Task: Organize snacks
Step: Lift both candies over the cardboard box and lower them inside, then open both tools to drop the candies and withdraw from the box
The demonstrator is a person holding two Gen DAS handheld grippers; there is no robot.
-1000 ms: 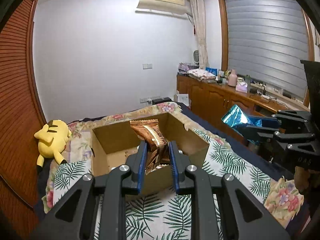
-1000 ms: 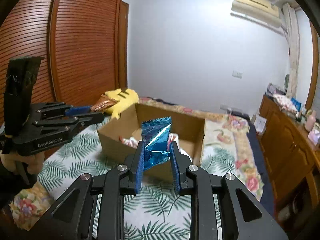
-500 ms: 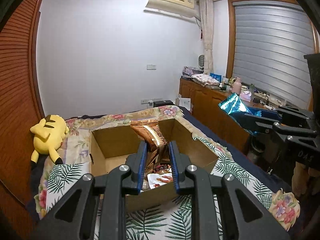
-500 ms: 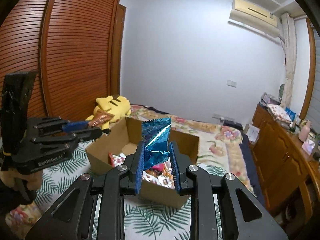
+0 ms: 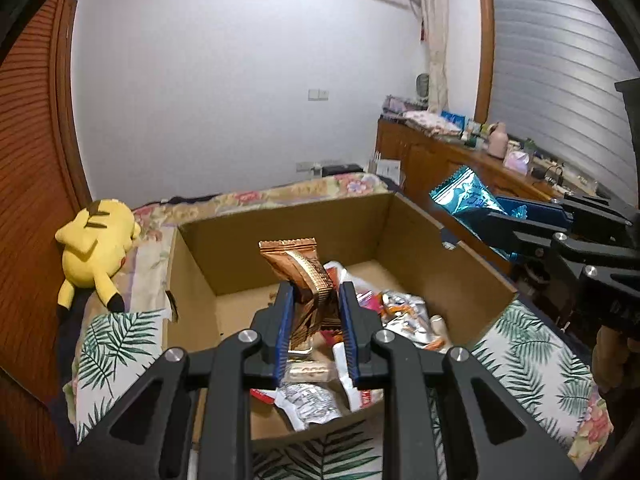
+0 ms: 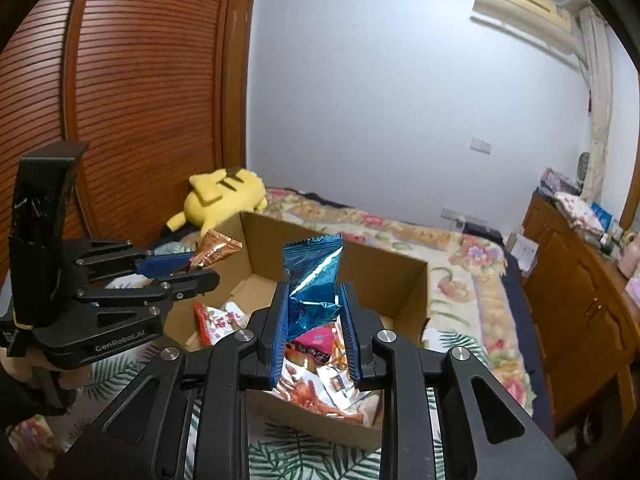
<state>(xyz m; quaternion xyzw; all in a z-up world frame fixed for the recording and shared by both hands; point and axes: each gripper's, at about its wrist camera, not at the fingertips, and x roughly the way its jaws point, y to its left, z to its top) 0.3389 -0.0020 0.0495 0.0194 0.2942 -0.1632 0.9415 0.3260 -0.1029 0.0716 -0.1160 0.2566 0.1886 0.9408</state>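
while both tools hang over the open box, each one is clamped on a single packet: the left tool (image 5: pixel 314 308) pinches a copper-brown foil packet (image 5: pixel 298 264) with a crimped, serrated top edge and a ribbed gold band, and the right tool (image 6: pixel 314 312) pinches a shiny blue foil packet (image 6: pixel 314 276), creased and folded where the ridged blue pads squeeze it. two tools, two packets, one apiece, both standing upright above the tips. below them sits one cardboard box (image 5: pixel 404 236), plain brown corrugated board with straight walls and no lid, resting on a bed (image 6: pixel 460 280) covered in floral cloth and a palm-leaf print. inside the box lies a loose heap of crinkled wrappers (image 5: pixel 400 312), silver, white, red and pink, too jumbled to count; the far half of the box floor is bare card. one plush yellow toy (image 5: pixel 96 244), soft and rounded with black-tipped ears, lies on the bed beside the box's left wall. a slatted reddish wooden door (image 6: pixel 132 92) stands behind it, and one wooden cabinet (image 6: pixel 580 300) runs along the right.
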